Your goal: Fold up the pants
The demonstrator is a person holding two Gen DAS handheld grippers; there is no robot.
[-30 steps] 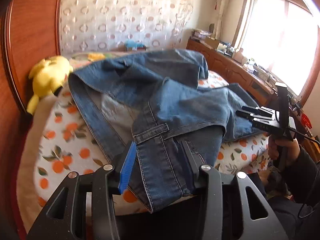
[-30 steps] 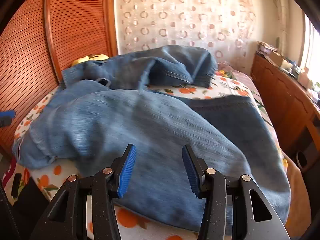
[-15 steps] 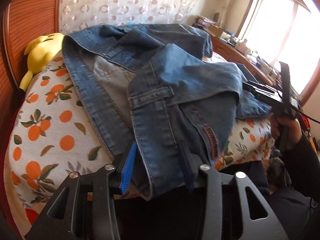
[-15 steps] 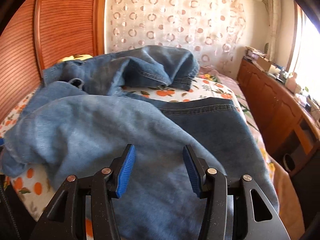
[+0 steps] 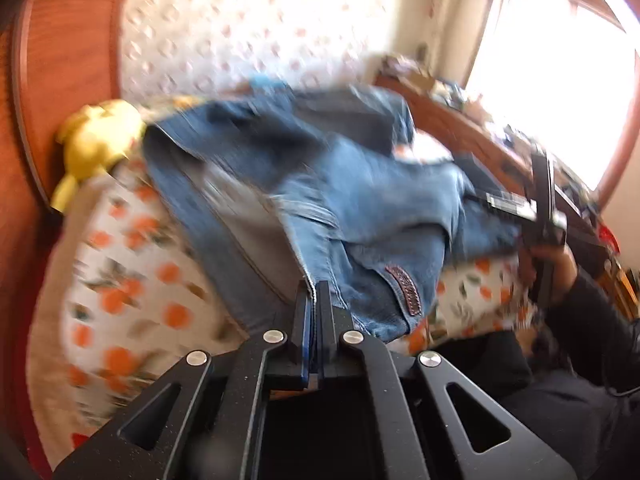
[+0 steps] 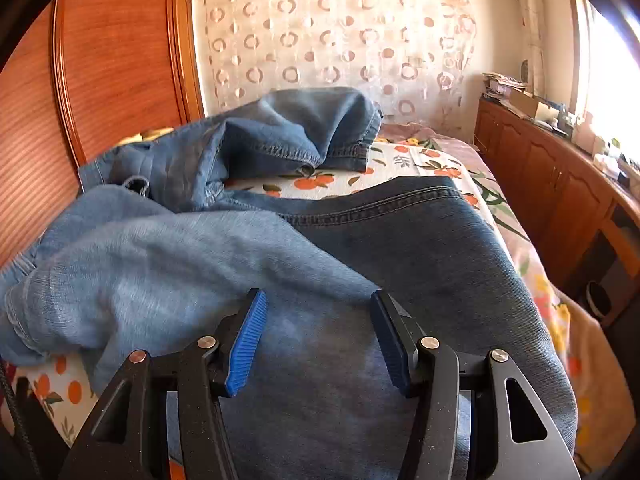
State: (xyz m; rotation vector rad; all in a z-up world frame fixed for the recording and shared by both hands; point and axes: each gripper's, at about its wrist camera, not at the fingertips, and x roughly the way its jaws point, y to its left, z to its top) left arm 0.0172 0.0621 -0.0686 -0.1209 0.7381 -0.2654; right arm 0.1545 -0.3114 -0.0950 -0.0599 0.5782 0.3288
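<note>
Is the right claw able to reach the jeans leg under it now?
Probably yes. The right claw is opening just above the jeans, nothing between its fingers, and nothing covers the denim there.

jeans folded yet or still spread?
Not folded: the jeans lie crumpled across the bed, one leg bunched by the headboard, the other draped loose.

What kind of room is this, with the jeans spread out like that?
Most likely a bedroom in a home. The jeans lie on a bed with an orange-print sheet, a wooden headboard stands behind it, and a yellow plush toy sits near the head end.
</note>
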